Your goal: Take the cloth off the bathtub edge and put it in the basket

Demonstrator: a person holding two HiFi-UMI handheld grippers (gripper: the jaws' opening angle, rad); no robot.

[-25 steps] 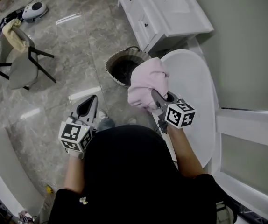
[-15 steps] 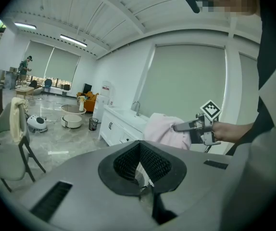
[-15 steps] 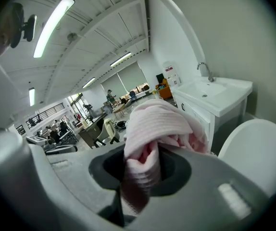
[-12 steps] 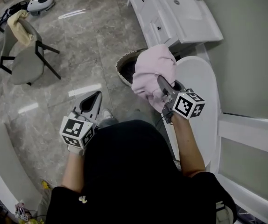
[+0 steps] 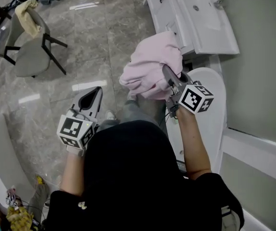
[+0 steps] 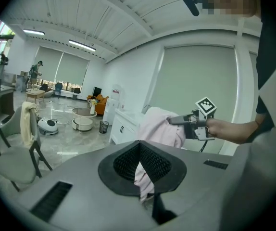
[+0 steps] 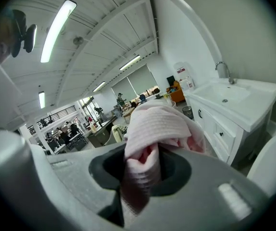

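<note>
R hand-held gripper [image 5: 167, 74] pinches cloth [image 5: 150, 64] (mid-air); L hand-held gripper [image 5: 95, 92] closed, empty.

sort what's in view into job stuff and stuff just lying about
Job:
- pink cloth, gripped in the right claw
- bathtub
- basket: not in sight

Lying about:
- chair
- yellow towel on it
- sink cabinet
- left claw, shut, empty
</note>
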